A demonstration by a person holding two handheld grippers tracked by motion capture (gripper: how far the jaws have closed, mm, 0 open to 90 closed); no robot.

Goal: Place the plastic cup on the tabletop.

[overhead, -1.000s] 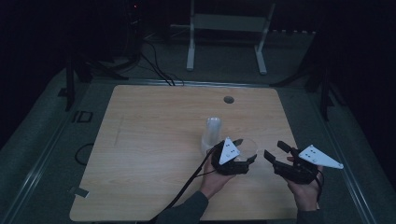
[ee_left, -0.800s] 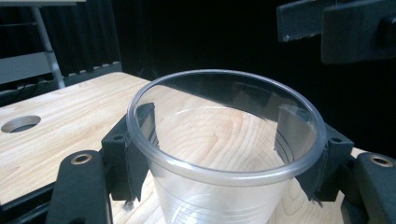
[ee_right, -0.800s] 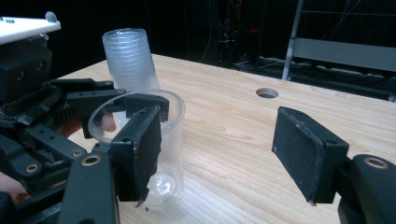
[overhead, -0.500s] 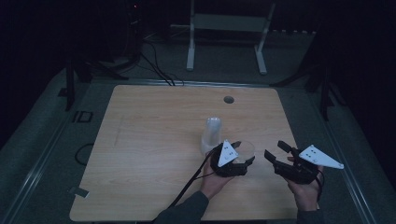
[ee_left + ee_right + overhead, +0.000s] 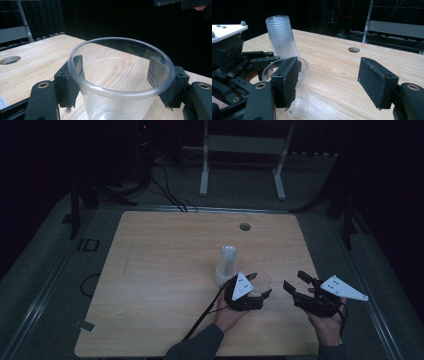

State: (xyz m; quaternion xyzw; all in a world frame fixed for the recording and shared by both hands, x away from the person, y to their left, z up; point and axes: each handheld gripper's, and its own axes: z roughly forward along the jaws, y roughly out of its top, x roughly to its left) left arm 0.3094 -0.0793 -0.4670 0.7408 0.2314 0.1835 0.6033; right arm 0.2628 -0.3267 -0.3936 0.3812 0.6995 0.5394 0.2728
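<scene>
Little has moved since the earlier frames: both hands occupy nearly the same places near the table's front right corner, and the clear plastic cup (image 5: 261, 284) remains between the left gripper's jaws.

High view: the left gripper (image 5: 258, 288) sits on the wooden table (image 5: 165, 270), its jaws pointing right and bracketing the cup. The stack of clear cups (image 5: 226, 264) leans just behind and left of those jaws. The right gripper (image 5: 296, 283) is held to the right, jaws spread with nothing between them, their tips directed toward the left gripper and near it without contact. A round cable hole (image 5: 244, 226) lies well beyond both.

Left gripper view: the cup (image 5: 120, 82) stands upright between the jaws. Both pads (image 5: 75, 75) press on the cup wall just beneath the rim, one on each side.

Right gripper view: the jaws of the right gripper (image 5: 332, 82) stand wide apart over bare tabletop. The cup (image 5: 298, 85) appears just beyond the left jaw, pinched in the left gripper (image 5: 274, 62). The stack (image 5: 280, 37) rises tilted behind it, and the hole (image 5: 354, 49) lies far ahead between the jaws.
</scene>
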